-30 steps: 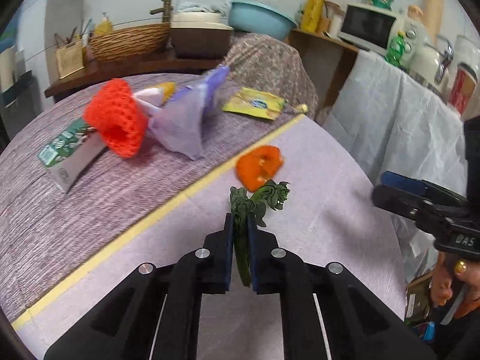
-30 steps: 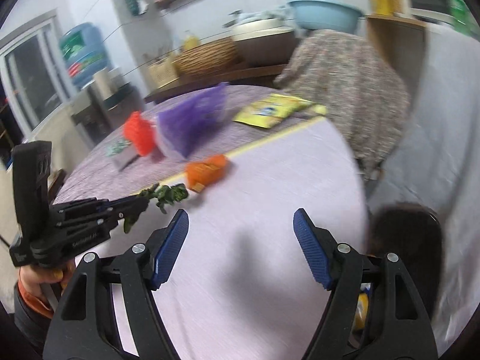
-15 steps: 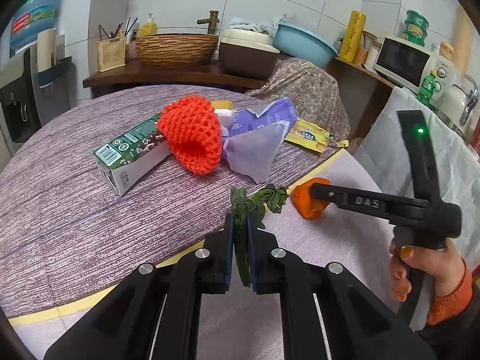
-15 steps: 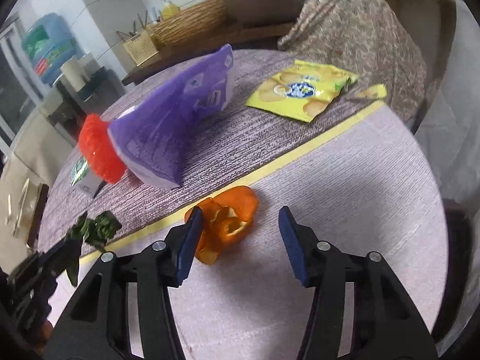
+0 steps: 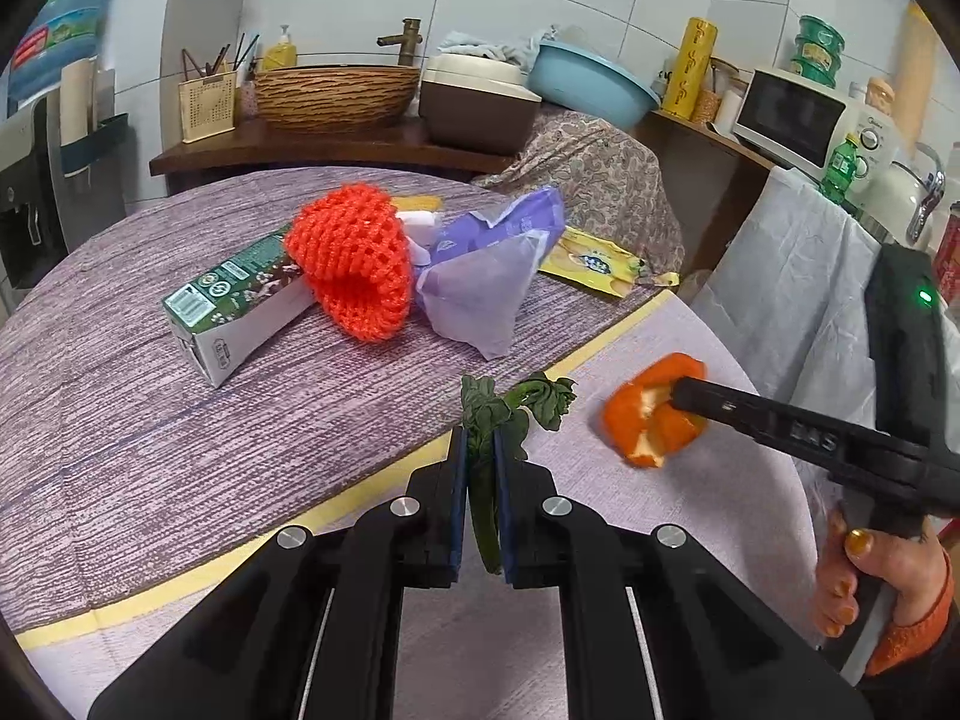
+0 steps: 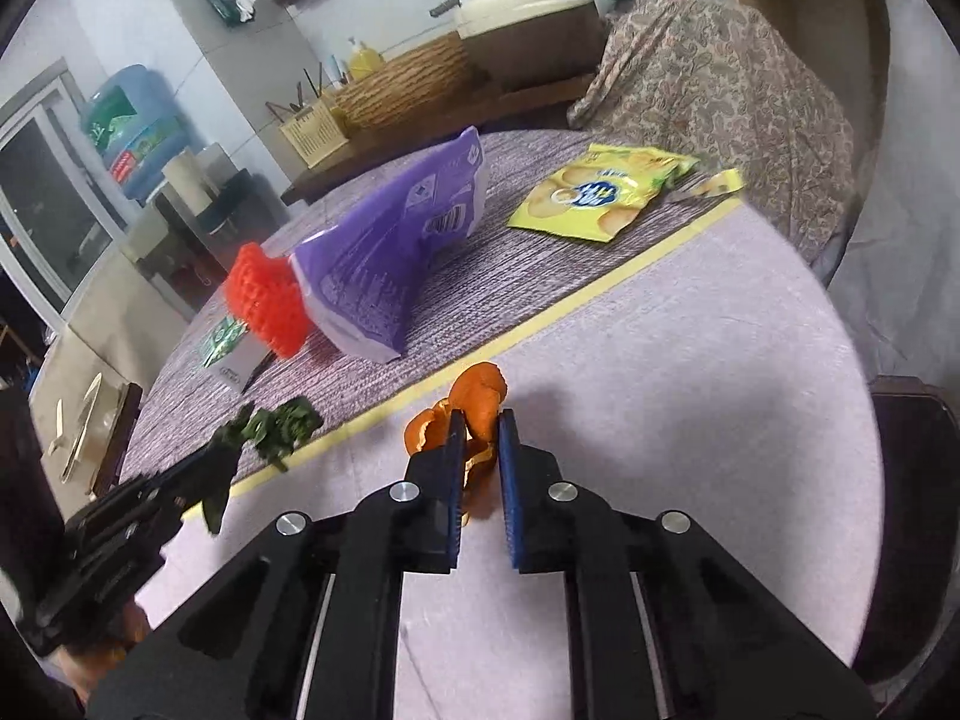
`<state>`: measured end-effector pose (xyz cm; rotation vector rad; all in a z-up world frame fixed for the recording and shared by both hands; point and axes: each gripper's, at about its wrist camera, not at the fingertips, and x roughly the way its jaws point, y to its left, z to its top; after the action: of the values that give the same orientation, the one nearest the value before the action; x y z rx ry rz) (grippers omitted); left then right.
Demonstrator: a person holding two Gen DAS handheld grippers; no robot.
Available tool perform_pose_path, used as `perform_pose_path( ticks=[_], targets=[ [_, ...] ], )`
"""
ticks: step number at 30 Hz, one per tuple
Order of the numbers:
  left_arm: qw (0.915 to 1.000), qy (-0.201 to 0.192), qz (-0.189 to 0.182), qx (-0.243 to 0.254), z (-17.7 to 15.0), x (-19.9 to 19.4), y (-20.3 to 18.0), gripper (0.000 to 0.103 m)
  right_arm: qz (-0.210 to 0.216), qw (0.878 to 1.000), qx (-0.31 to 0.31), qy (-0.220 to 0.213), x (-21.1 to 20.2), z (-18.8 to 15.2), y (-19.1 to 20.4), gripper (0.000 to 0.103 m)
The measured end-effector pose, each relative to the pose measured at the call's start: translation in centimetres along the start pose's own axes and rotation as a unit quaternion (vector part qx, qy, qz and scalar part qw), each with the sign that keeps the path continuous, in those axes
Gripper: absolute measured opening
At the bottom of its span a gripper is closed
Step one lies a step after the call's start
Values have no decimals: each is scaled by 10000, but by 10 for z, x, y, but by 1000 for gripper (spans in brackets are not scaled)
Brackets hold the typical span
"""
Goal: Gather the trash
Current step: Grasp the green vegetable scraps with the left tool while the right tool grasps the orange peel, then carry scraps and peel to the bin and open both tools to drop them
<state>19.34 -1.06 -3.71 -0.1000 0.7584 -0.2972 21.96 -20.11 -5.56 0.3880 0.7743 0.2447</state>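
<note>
My left gripper (image 5: 480,438) is shut on a wilted green leaf stalk (image 5: 528,402), held just above the round table (image 5: 150,420). To its right lies an orange peel (image 5: 648,426), and my right gripper (image 6: 480,420) is closing on it, its blue pads pinching the peel (image 6: 480,387) between them. The right wrist view shows the left gripper (image 6: 222,456) low on the left with the leaf (image 6: 282,426). Farther back lie a red foam net (image 5: 354,264), a purple bag (image 5: 480,282), a green-and-white carton (image 5: 234,306) and a yellow snack packet (image 5: 591,261).
A yellow tape line (image 5: 360,492) crosses the tablecloth. Behind the table a wooden counter (image 5: 288,147) carries a wicker basket (image 5: 336,90) and a blue basin (image 5: 591,90). A patterned cloth drapes a chair (image 5: 606,180); a white cloth (image 5: 792,276) hangs at right.
My right gripper moved in over the orange peel and narrowed its jaws from wide open to a pinch on it. The left gripper kept its hold on the leaf.
</note>
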Motion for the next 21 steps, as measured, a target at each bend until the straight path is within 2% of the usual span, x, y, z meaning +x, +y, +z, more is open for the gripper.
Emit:
perform_pose_path(
  ticks=[4, 10, 15, 21],
  targets=[
    [9995, 70, -291, 60, -3, 3, -9, 10, -82, 9995, -70, -293, -42, -19, -19, 12],
    [9957, 284, -806, 365, -12, 11, -39, 10, -559, 9954, 67, -769, -114, -58, -70, 12],
    [9895, 498, -1223, 593, -19, 13, -79, 10, -1435, 9844, 263, -986, -157, -91, -124, 12],
    [9795, 626, -1554, 1117, -22, 10, -144, 10, -2069, 9721, 718, -843, -168, -118, -191, 12]
  ],
)
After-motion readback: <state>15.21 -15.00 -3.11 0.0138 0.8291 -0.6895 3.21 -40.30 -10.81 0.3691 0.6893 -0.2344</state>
